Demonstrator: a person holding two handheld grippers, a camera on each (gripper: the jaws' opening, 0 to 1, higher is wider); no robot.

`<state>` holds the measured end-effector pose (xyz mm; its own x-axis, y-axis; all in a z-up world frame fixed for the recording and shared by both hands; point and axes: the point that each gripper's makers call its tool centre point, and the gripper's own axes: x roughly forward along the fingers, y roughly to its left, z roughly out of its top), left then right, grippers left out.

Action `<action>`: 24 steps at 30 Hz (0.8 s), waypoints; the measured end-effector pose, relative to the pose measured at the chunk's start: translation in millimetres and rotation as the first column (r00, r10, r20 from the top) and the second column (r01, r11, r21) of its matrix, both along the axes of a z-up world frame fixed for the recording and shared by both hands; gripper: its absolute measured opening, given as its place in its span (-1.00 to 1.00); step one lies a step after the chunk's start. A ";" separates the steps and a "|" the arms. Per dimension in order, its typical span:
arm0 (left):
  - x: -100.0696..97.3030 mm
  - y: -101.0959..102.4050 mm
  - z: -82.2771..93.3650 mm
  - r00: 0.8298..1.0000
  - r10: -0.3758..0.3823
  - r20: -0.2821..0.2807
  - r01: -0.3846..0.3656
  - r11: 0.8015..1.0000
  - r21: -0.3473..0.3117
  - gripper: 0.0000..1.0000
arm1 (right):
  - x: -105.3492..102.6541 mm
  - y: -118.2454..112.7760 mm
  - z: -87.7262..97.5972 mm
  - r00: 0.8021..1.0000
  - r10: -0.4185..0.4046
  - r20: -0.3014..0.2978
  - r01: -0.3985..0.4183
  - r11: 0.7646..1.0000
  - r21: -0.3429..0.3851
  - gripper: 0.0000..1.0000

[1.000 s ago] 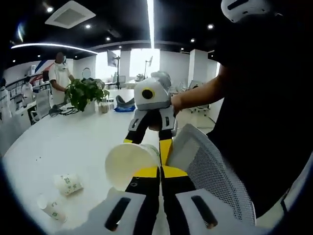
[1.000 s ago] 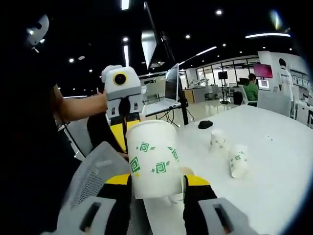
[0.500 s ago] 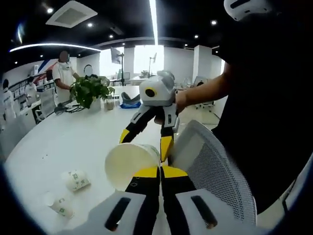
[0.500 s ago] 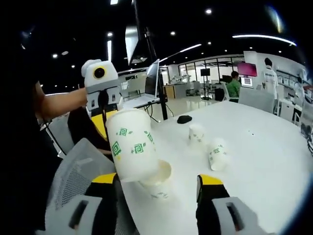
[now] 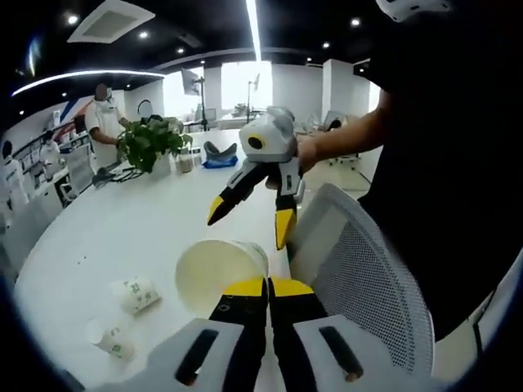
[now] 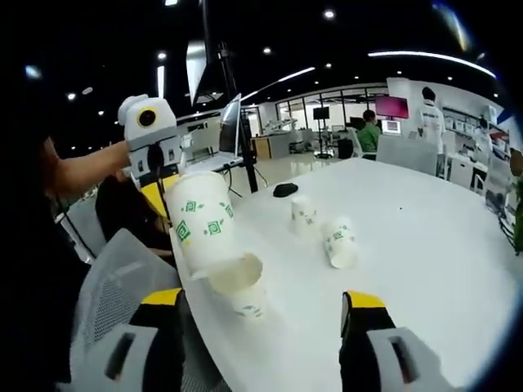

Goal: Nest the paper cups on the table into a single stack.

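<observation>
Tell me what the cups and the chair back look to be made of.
Cups: apparently paper, matte white with printed green motifs and a thin rolled rim. Chair back: seemingly grey mesh in a smooth pale frame, likely plastic; the fine weave pattern shows.

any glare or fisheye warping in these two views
Left gripper view: the window at the far end is blown out white, and the table edge bows with the fisheye. Right gripper view: the ceiling is dark with bright light strips, and the cups stay sharp.

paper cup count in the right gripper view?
4. One cup in the left gripper, one open cup lying below it at the table edge, one upright cup and one tipped cup farther out. Nested cups may hide.
</observation>
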<state>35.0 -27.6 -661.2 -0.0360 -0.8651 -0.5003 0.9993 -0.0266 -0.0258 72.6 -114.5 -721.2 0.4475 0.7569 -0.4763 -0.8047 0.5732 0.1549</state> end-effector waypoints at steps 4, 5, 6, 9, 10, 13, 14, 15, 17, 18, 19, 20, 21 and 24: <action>3.1 4.7 -6.4 1.000 -0.003 0.019 0.002 0.999 0.051 -1.00 | 0.7 -5.3 -5.0 0.999 -0.044 0.009 0.044 0.999 -0.016 0.74; 3.4 5.4 -7.5 1.000 -0.005 0.022 0.004 0.998 0.060 -1.00 | 0.6 -6.0 -6.2 0.999 -0.050 0.011 0.050 0.999 -0.020 0.77; 4.2 6.6 -8.8 1.000 -0.008 0.029 0.006 0.997 0.072 -1.00 | 0.2 -7.1 -8.2 0.998 -0.061 0.013 0.062 0.998 -0.025 0.80; 5.5 8.2 -9.6 0.999 -0.012 0.035 0.009 0.996 0.086 -1.00 | -1.7 -8.0 -11.5 0.997 -0.076 0.014 0.077 0.996 -0.034 0.88; 6.2 9.0 -10.2 0.999 -0.013 0.039 0.010 0.996 0.093 -1.00 | -2.4 -8.2 -11.9 0.997 -0.080 0.015 0.081 0.996 -0.035 0.89; 8.3 12.7 -13.6 0.999 -0.019 0.050 0.013 0.992 0.123 -1.00 | -2.4 -7.4 -7.8 0.993 -0.111 0.030 0.111 0.994 -0.009 0.95; 8.7 13.4 -14.5 0.998 -0.020 0.051 0.013 0.992 0.128 -1.00 | -2.3 -7.1 -7.4 0.993 -0.118 0.028 0.118 0.993 -0.002 0.98; 9.4 14.2 -16.0 0.998 -0.020 0.053 0.013 0.991 0.136 -1.00 | -2.4 -7.2 -7.6 0.992 -0.127 0.023 0.126 0.992 0.002 0.99; 10.1 15.3 -18.9 0.998 -0.025 0.058 0.016 0.988 0.152 -1.00 | -3.3 -7.5 -9.5 0.991 -0.133 0.026 0.133 0.991 -0.005 0.99; 10.4 16.3 -22.1 0.998 -0.031 0.063 0.020 0.985 0.172 -1.00 | -4.1 -7.9 -11.1 0.990 -0.137 0.032 0.137 0.990 -0.015 0.99; 10.6 16.4 -23.4 0.997 -0.035 0.066 0.023 0.983 0.180 -1.00 | -4.7 -8.0 -11.8 0.990 -0.138 0.033 0.139 0.990 -0.019 0.99; 10.6 16.0 -24.6 0.997 -0.039 0.069 0.026 0.982 0.187 -1.00 | -5.2 -8.2 -11.7 0.989 -0.141 0.037 0.142 0.990 -0.018 0.99; 10.9 15.7 -25.2 0.997 -0.041 0.070 0.027 0.981 0.191 -1.00 | -5.2 -8.3 -11.3 0.989 -0.145 0.038 0.146 0.989 -0.015 0.99; 11.4 14.4 -26.8 0.996 -0.050 0.075 0.034 0.979 0.202 -1.00 | -5.8 -8.6 -12.3 0.987 -0.155 0.034 0.155 0.988 -0.014 0.99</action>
